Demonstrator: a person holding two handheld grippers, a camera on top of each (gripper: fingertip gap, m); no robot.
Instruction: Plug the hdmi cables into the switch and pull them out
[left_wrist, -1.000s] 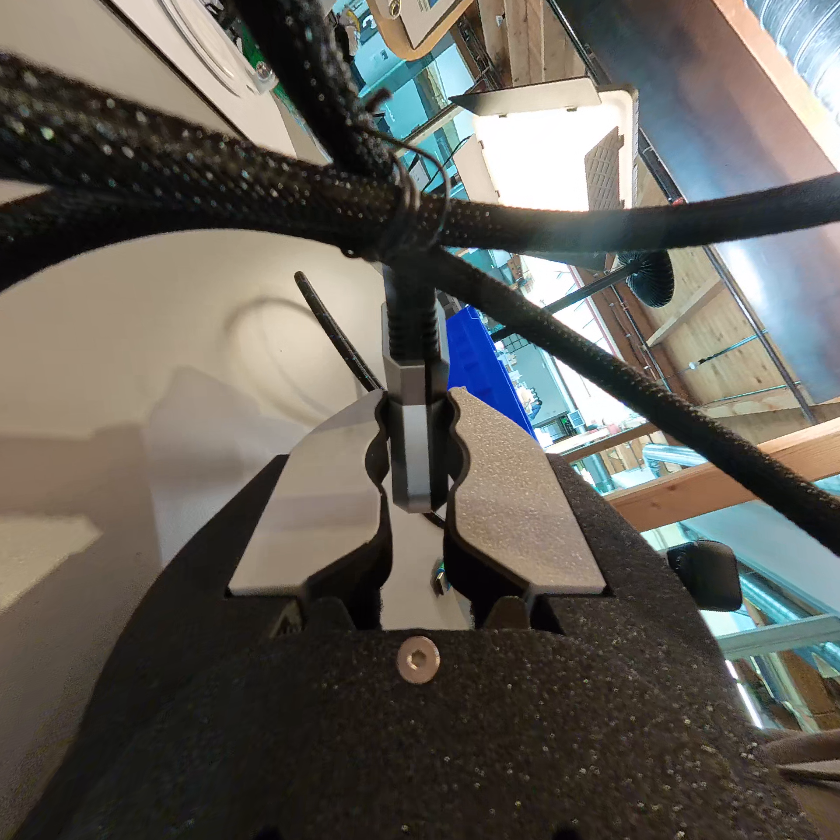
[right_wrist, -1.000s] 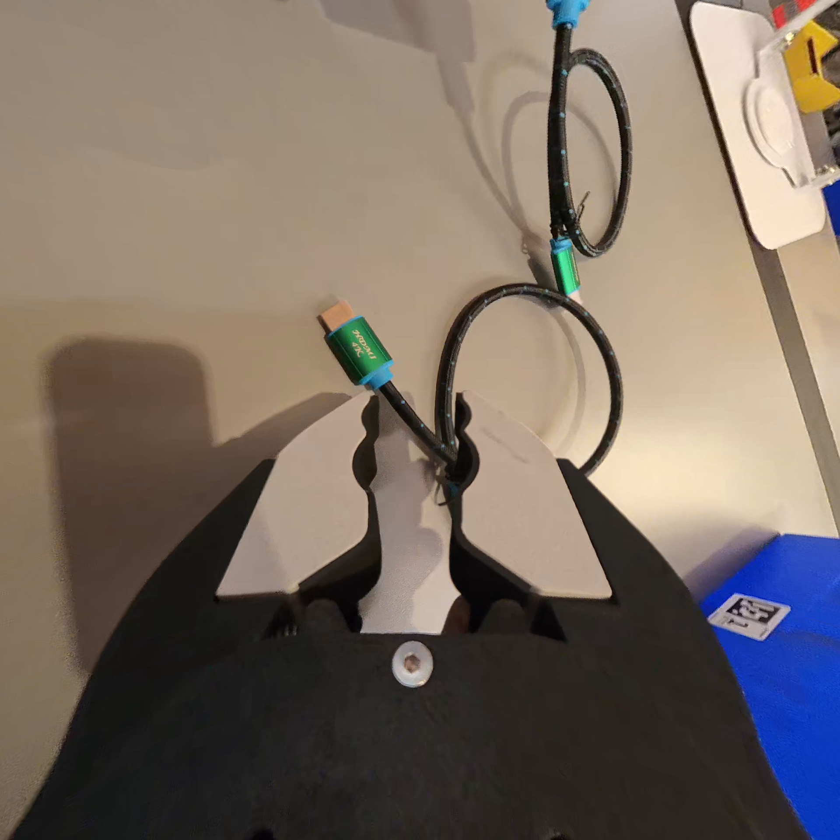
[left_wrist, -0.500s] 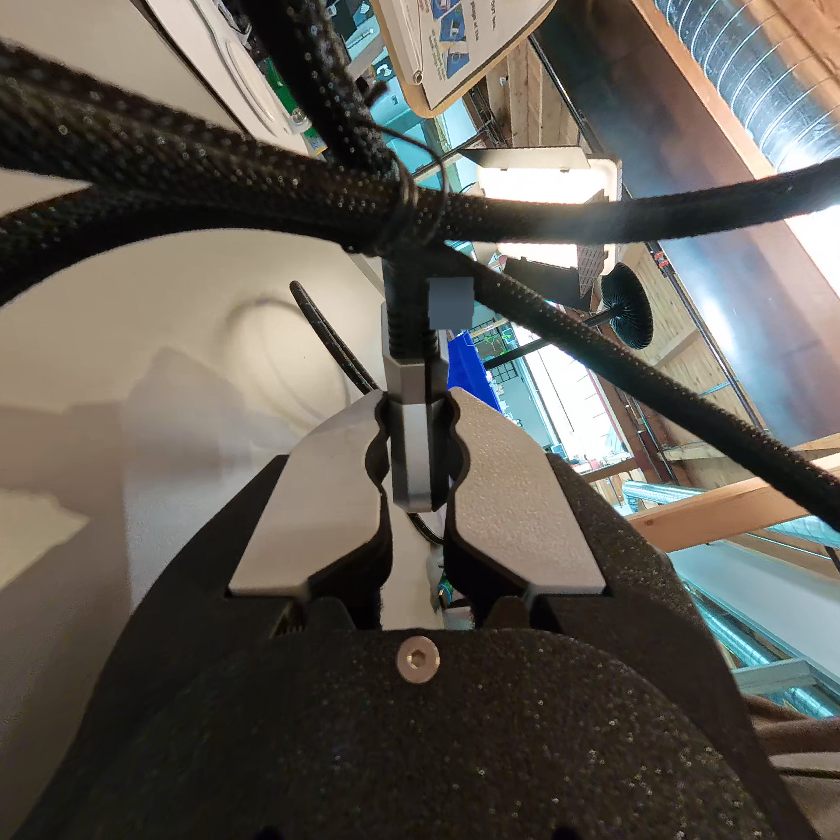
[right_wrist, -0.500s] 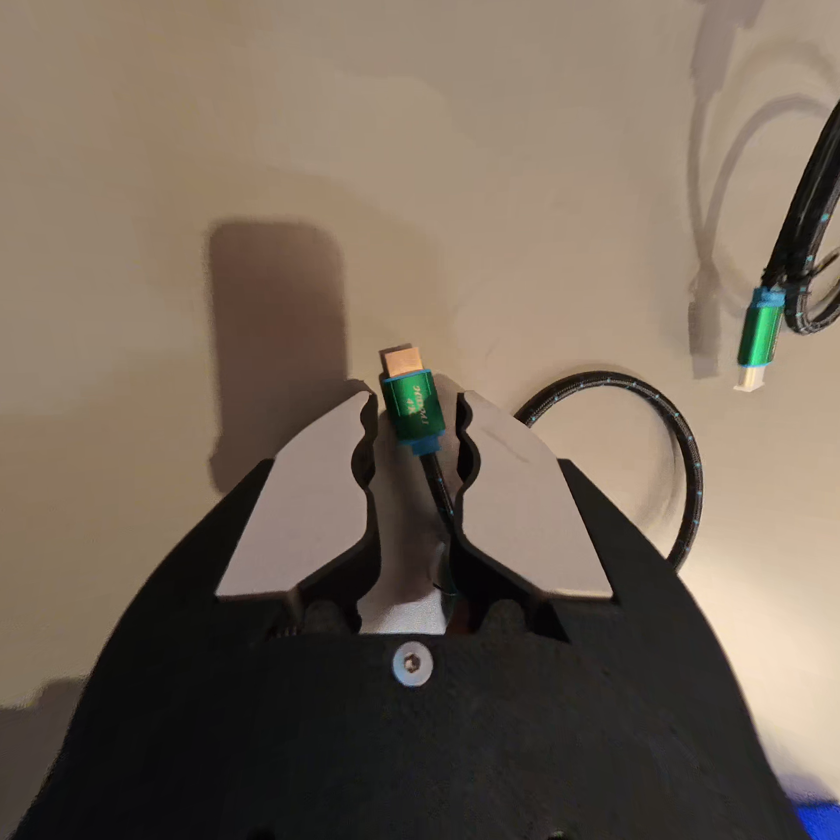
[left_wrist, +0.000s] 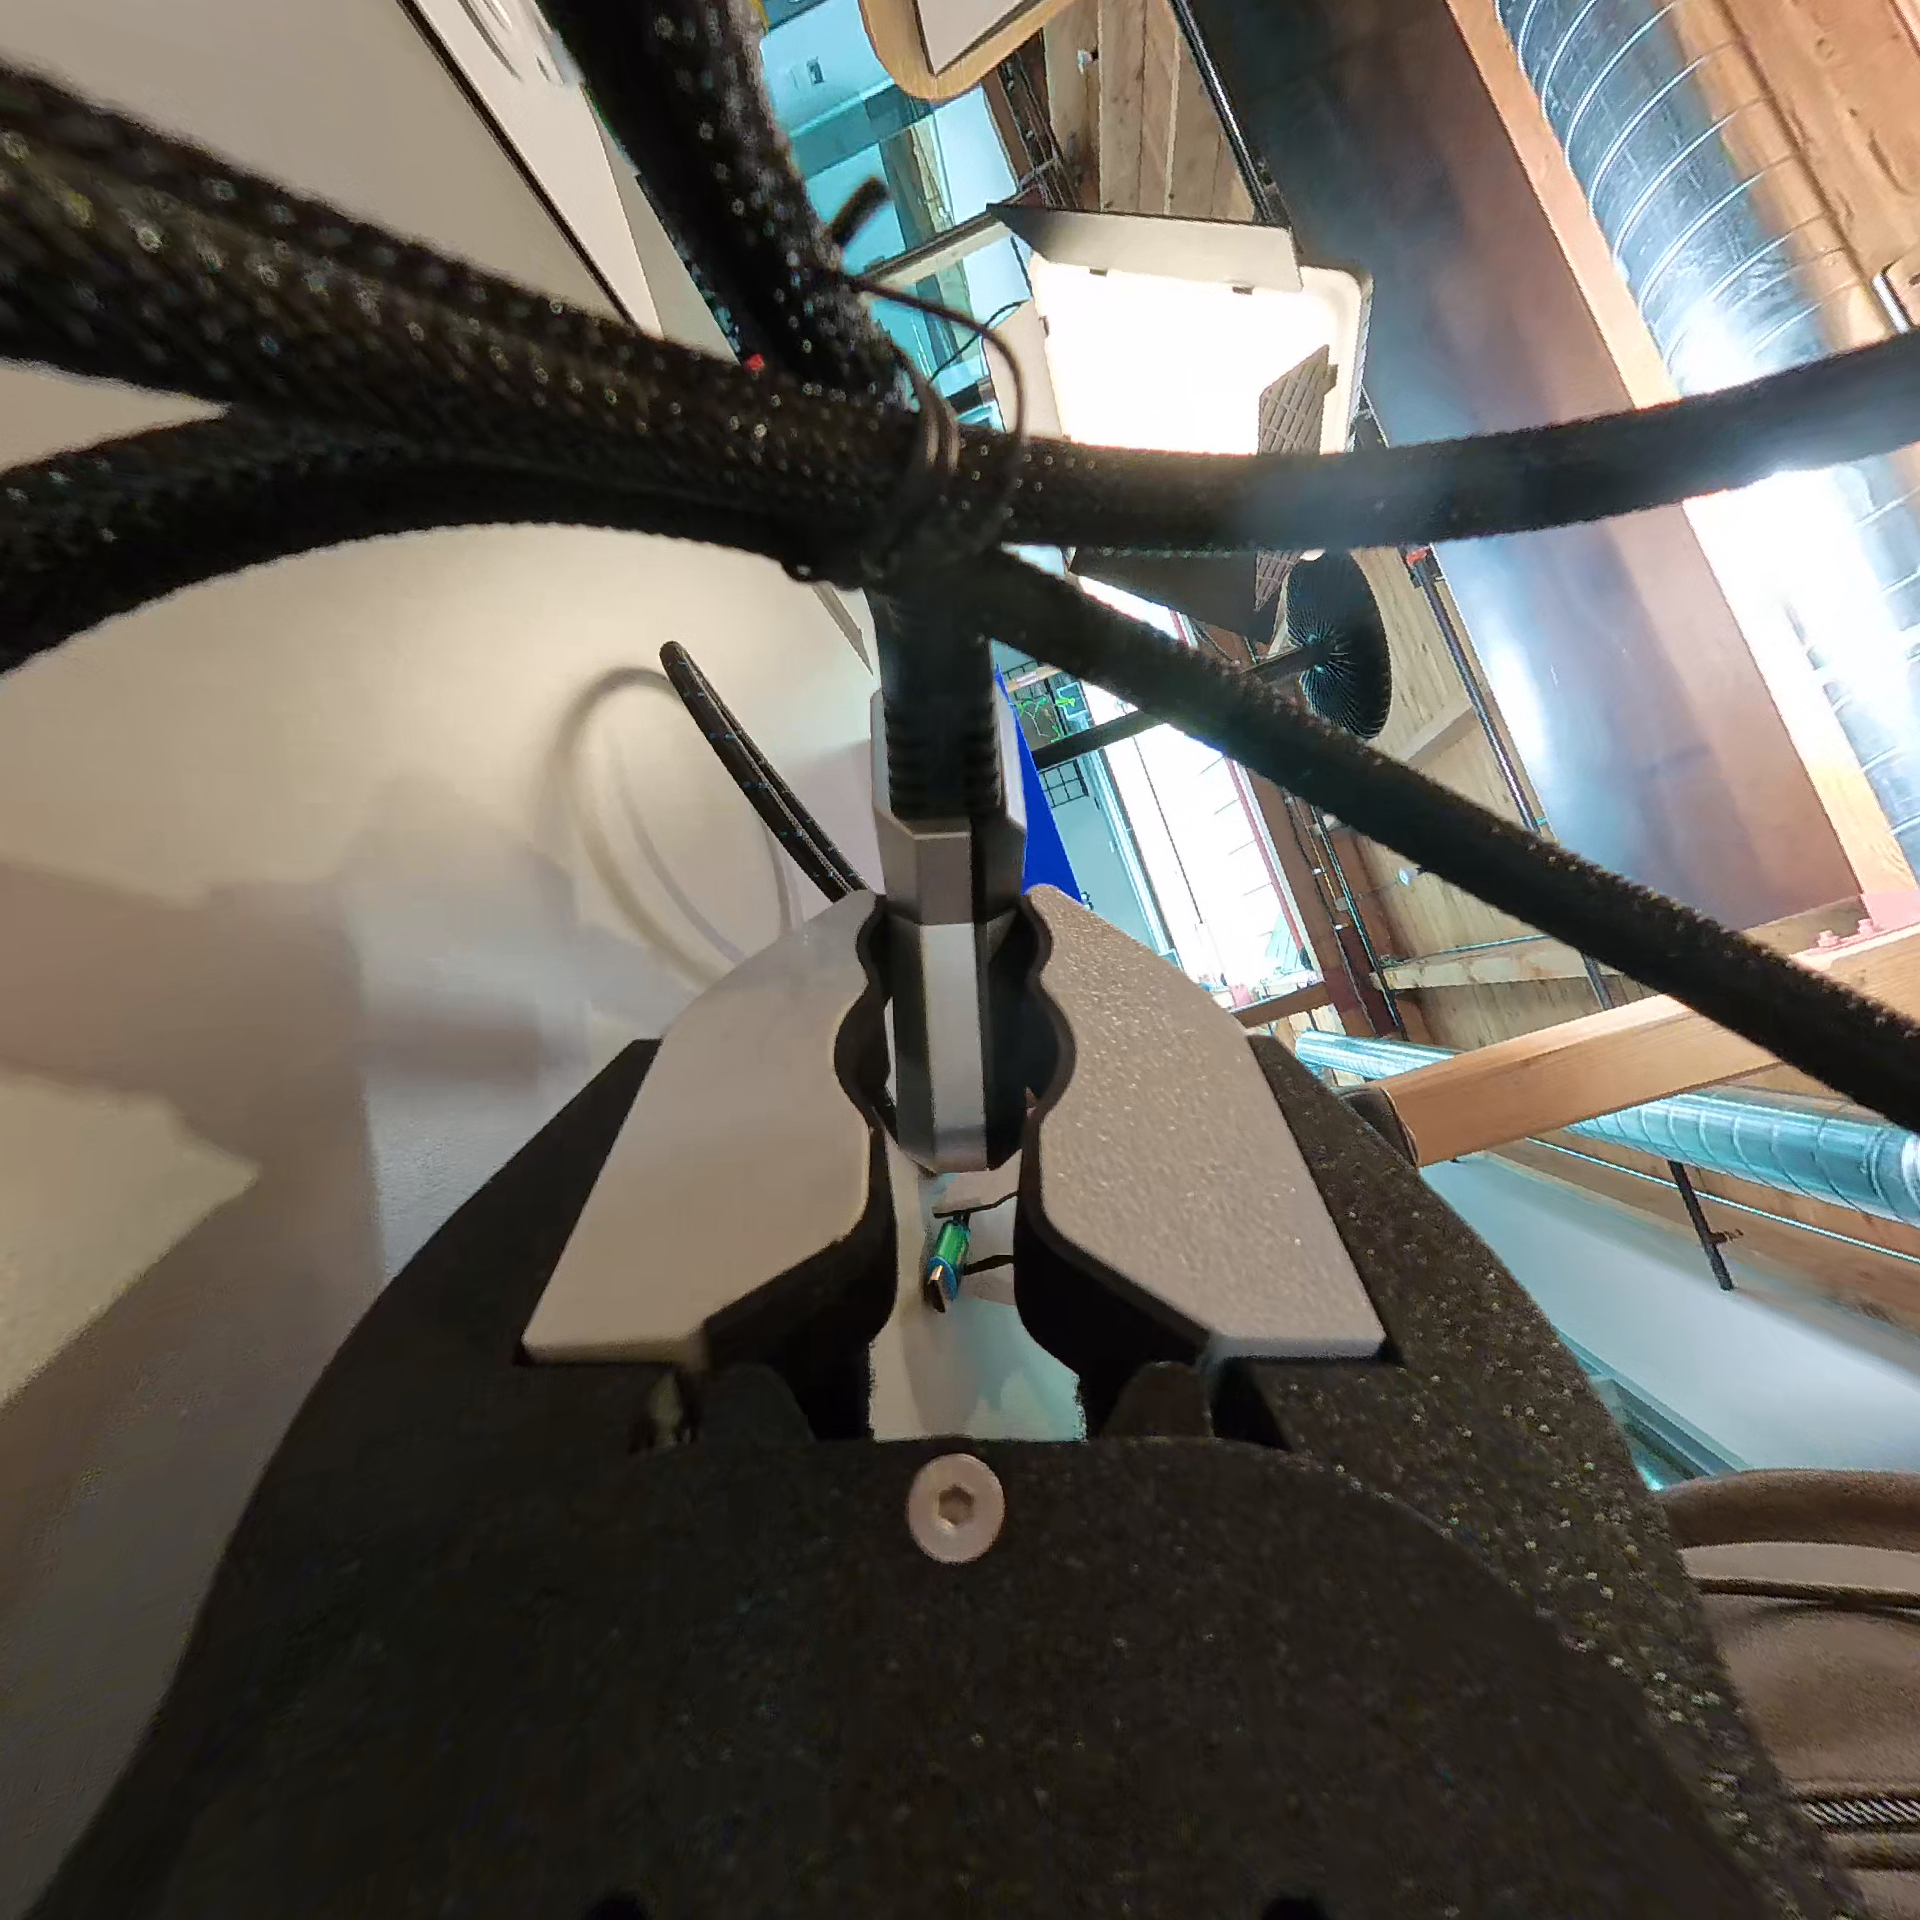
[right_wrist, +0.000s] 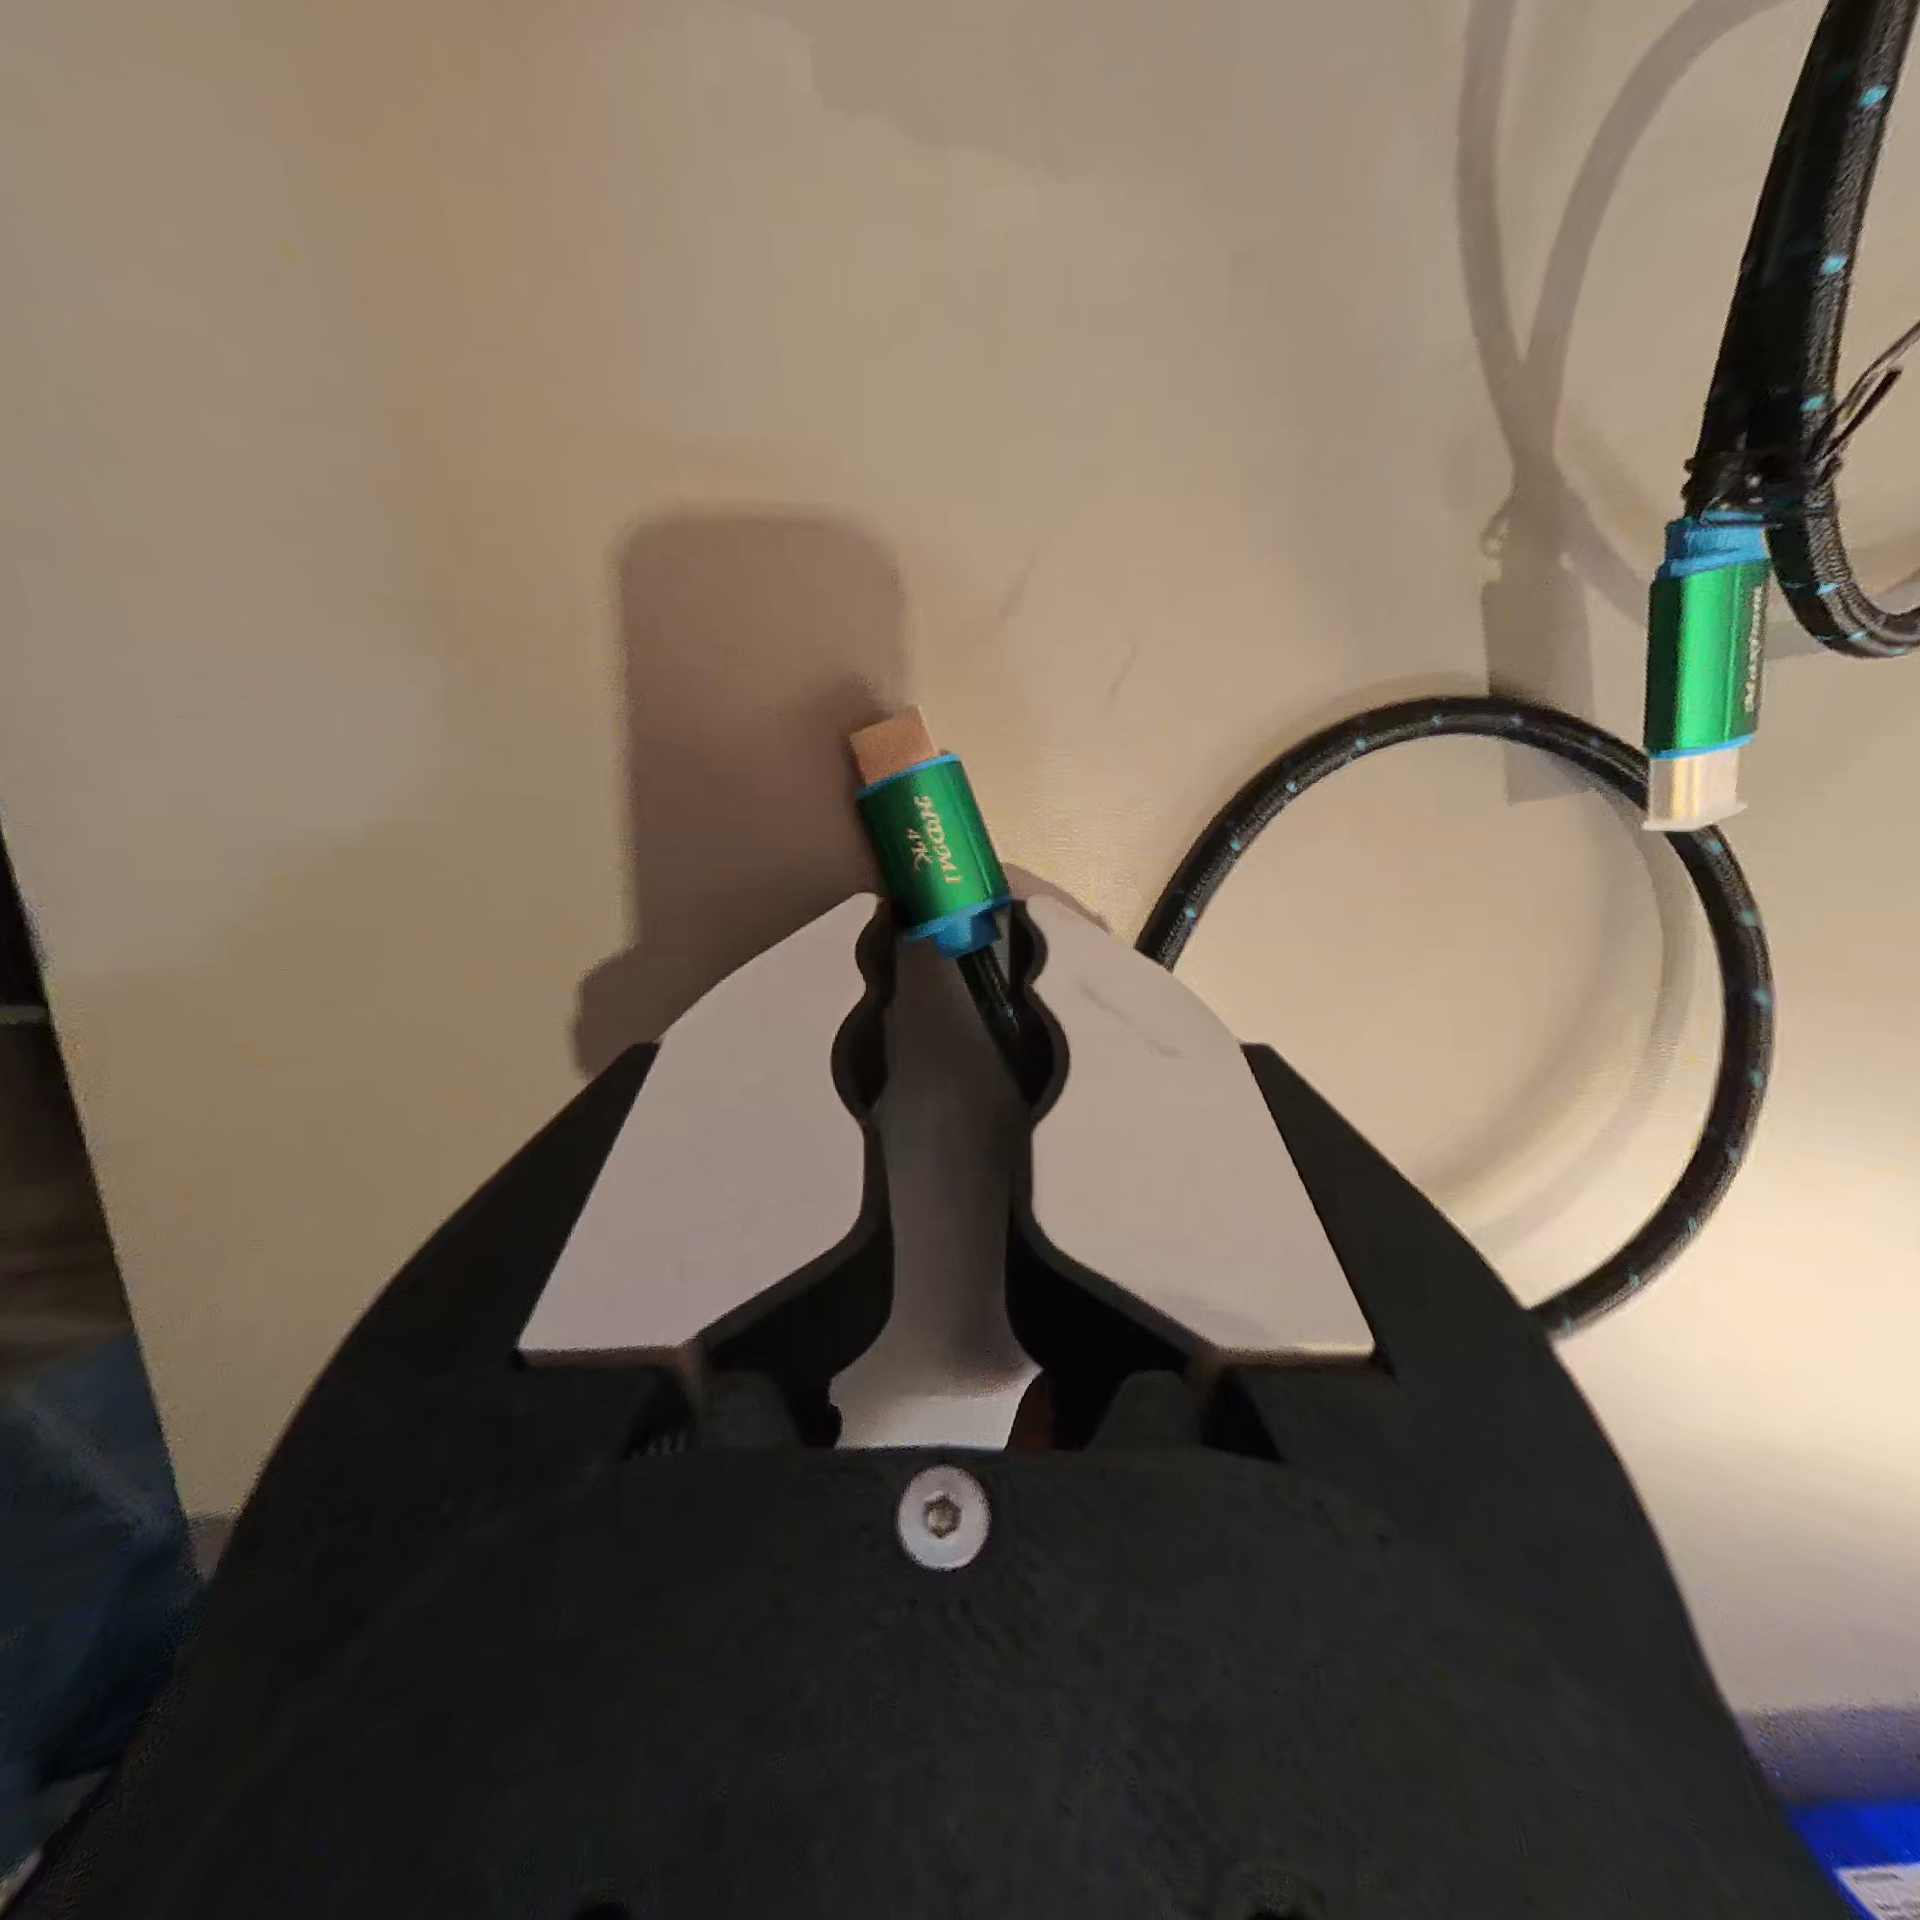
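My left gripper (left_wrist: 951, 920) is shut on a grey metal plug (left_wrist: 935, 935) at the end of a thick black braided cable bundle (left_wrist: 520, 416), which is tied with a thin wire and fans out across the left wrist view. My right gripper (right_wrist: 948, 916) is shut on the blue collar end of a green plug (right_wrist: 925, 831) with a gold tip, low over the beige table (right_wrist: 416, 416). The plug's black cable with blue flecks (right_wrist: 1714, 1039) loops to the right on the table. A small green plug (left_wrist: 948, 1262) also shows through the gap between the left fingers.
A second green plug (right_wrist: 1704, 675) with a silver tip hangs from a tied black flecked cable (right_wrist: 1787, 312) at the right and casts a shadow on the table. A blue bin (right_wrist: 1860, 1870) lies at the bottom right. Wooden beams and ducts (left_wrist: 1714, 1143) lie beyond the left gripper. The grippers' ends are close to 20 cm from one another.
My right gripper moved along the cable to the green plug and its jaws narrowed onto the plug's collar. My left gripper keeps its hold on the grey plug; its view has tilted slightly.
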